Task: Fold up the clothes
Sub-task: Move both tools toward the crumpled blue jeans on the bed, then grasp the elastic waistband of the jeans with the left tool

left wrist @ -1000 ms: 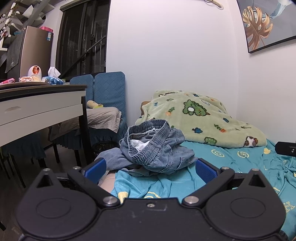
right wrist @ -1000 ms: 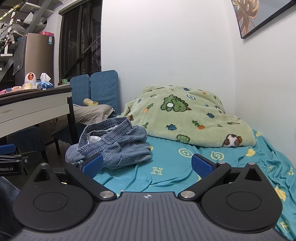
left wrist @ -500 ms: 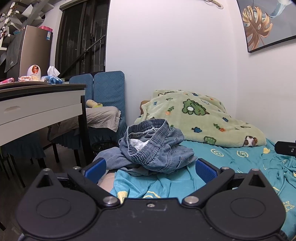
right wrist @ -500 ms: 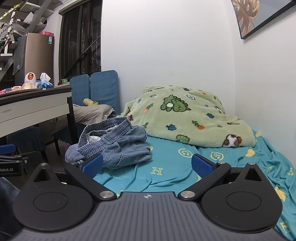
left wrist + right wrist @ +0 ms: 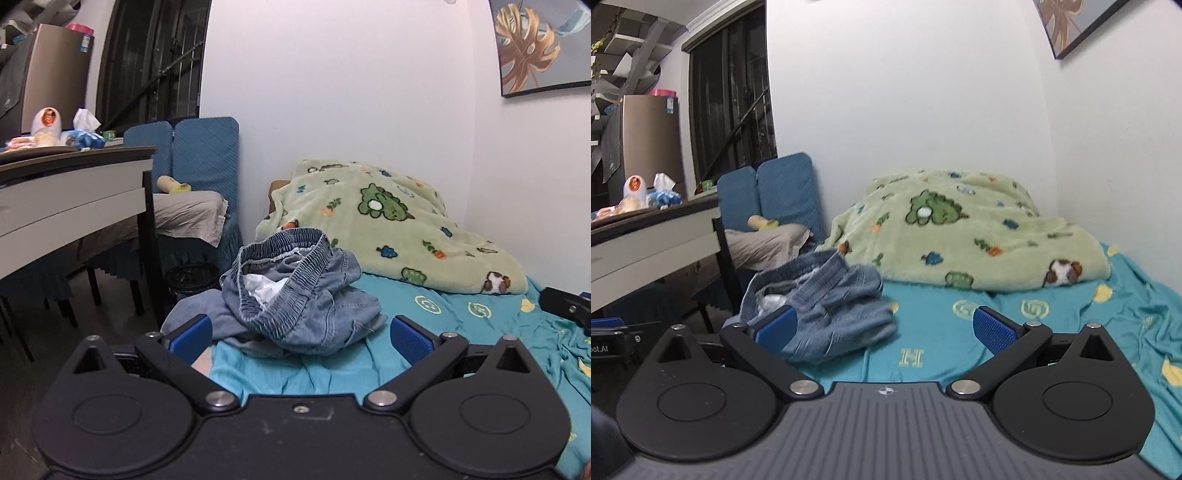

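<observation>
Presently, a desk (image 5: pixel 74 192) stands at far left. The crumpled denim shorts (image 5: pixel 295 295) lie at the left edge of the teal bed sheet (image 5: pixel 461 314), waistband up. Left gripper (image 5: pixel 301 334) and right gripper (image 5: pixel 882 328) are both spread wide, empty, near the shorts. A green blanket (image 5: pixel 960 236) lies far right.

Right tool (image 5: pixel 882 328) gapes wide at lower centre; crumpled denim shorts (image 5: pixel 820 306) lie left of centre on the teal bed sheet (image 5: pixel 1071 325), green blanket (image 5: pixel 960 236) behind.

Both wrist views low, facing headward along bed (image 5: pixel 480 317); share jeans (image 5: pixel 295 299).
</observation>
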Demonstrator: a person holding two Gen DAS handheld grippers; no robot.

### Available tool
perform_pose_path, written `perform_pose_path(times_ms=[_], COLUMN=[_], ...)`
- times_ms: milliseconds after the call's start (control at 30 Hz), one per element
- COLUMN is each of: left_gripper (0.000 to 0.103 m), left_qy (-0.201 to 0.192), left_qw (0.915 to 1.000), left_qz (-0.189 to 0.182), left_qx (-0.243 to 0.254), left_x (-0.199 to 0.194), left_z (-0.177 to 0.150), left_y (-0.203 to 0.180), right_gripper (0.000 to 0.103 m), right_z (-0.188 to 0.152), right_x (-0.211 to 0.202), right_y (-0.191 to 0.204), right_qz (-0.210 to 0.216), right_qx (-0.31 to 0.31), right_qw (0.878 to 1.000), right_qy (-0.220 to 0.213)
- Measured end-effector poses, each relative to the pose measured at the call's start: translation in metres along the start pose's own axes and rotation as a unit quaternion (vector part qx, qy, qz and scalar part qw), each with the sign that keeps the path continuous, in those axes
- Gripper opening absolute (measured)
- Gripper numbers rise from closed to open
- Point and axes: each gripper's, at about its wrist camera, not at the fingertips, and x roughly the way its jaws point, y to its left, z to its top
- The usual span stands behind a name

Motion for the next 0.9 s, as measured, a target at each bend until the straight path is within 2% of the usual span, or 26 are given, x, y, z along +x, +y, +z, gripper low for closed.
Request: perform_pose_path(times_ms=[133, 333, 500, 600, 667, 800, 867, 900], left_gripper=[0.103, 0.102, 0.1, 0.087, 0.085, 0.078, 0.069, 0.058], left_qy=[0.025, 0.064, 0.087, 0.098, 0.11, 0.116, 0.121, 0.125], left_qw=[0.9995, 0.9966, 0.9934, 0.9908, 0.9875, 0.9859, 0.9849, 0.9839], left_qz=[-0.012, 0.022, 0.048, 0.065, 0.081, 0.091, 0.09, 0.085], left_qx=[-0.017, -0.047, -0.057, -0.067, -0.078, -0.078, -0.085, -0.095], left_x=[0.044, 0.122, 0.176, 0.203, 0.219, 0.242, 0.252, 0.256], left_z=[0.021, 0.035, 0.028, 0.023, 0.019, 0.009, 0.003, 0.0], left_y=[0.012, 0.035, 0.049, 0.056, 0.063, 0.072, 0.075, 0.077], right_gripper=[0.103, 0.103, 0.103, 0.103, 0.103, 0.103, 0.103, 0.103], right_z=[0.001, 0.001, -0.02, -0.022, -0.021, -0.02, -0.021, -0.022], right_x=[0.021, 0.053, 0.069, 0.073, 0.074, 0.077, 0.081, 0.082], right_y=[-0.007, -0.019, -0.026, -0.025, -0.025, -0.025, -0.025, -0.025], right_qz=[-0.007, -0.016, -0.012, -0.019, -0.03, -0.04, -0.035, -0.032], right_qx=[0.008, 0.022, 0.035, 0.029, 0.019, 0.002, 0.002, 0.001], right_qw=[1.0, 1.0, 0.999, 0.998, 0.998, 0.999, 0.999, 0.999], right_qy=[0.001, 0.004, 0.039, 0.047, 0.044, 0.033, 0.036, 0.038])
